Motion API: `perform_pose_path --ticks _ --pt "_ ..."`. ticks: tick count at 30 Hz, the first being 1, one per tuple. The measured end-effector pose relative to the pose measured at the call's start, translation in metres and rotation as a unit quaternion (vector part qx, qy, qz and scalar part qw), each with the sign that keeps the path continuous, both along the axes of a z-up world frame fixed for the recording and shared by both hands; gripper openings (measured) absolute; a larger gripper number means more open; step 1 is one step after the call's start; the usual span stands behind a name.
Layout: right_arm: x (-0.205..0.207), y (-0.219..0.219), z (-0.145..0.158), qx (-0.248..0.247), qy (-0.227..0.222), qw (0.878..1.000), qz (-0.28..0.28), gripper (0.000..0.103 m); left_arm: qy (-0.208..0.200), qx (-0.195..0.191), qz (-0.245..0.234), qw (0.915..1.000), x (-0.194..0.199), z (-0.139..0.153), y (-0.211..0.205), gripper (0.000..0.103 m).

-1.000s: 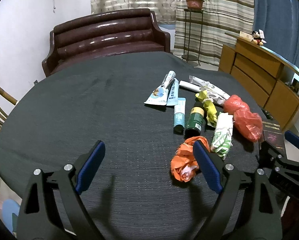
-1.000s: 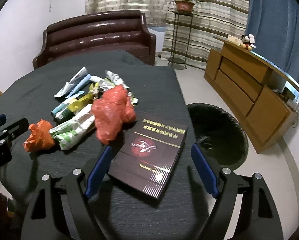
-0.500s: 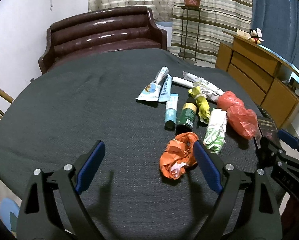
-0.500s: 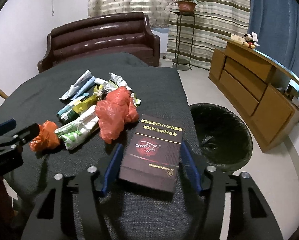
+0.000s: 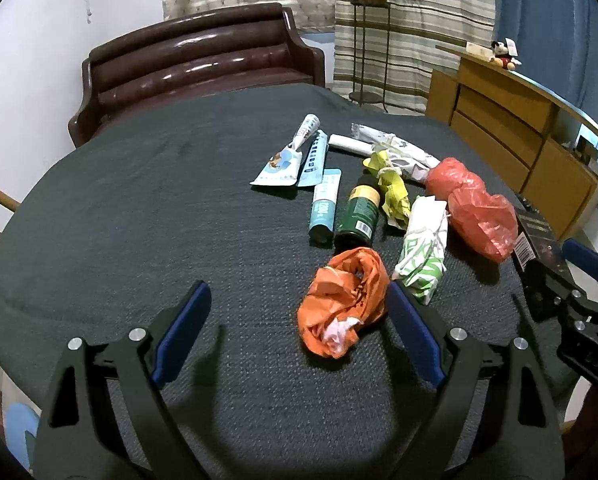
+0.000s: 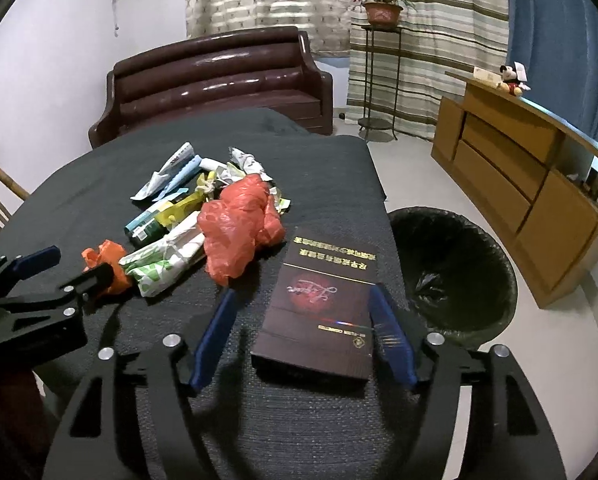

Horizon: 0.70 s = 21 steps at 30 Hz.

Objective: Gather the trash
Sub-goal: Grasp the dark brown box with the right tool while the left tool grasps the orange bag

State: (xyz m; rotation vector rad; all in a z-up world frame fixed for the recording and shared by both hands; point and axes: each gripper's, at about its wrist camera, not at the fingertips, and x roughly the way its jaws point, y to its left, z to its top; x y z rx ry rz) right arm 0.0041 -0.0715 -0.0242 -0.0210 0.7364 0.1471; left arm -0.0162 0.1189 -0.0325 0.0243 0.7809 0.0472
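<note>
Right gripper (image 6: 301, 342): spread around the dark box (image 6: 323, 304), one pad just beside each long edge, though I could not tell whether either touched — a straddle that suited a squeeze across the narrow width.
Dark box: flat on the tabletop (image 6: 79, 200) near its right edge, so a short carry would reach the bin.
Left gripper (image 5: 297, 334): wide apart and empty, with the orange wrapper (image 5: 343, 300) between the pads, hard against the right one — apparently lined up for the nearest scrap first.
Trash pile: green-white packet (image 5: 421, 262), red plastic bag (image 5: 477, 208), green bottle (image 5: 359, 214) and tubes (image 5: 325, 208) lay bunched together mid-tabletop, within reach of both grippers.
Bin (image 6: 451, 276): black-lined, on the floor just off the tabletop's right side — placed low, probably so pieces could be dropped in.
Progress: judged early; nothing lifted yet.
</note>
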Motion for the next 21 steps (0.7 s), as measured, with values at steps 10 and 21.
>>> perform_pose_path --ticks 10,21 --pt "0.006 -0.003 -0.004 0.007 0.001 1.0 -0.018 0.077 0.004 0.002 -0.008 1.0 0.002 -0.002 0.0 0.081" --pt "0.012 -0.01 -0.012 0.019 0.021 0.999 -0.022 0.055 0.015 -0.013 -0.01 0.9998 0.009 -0.006 0.006 0.08"
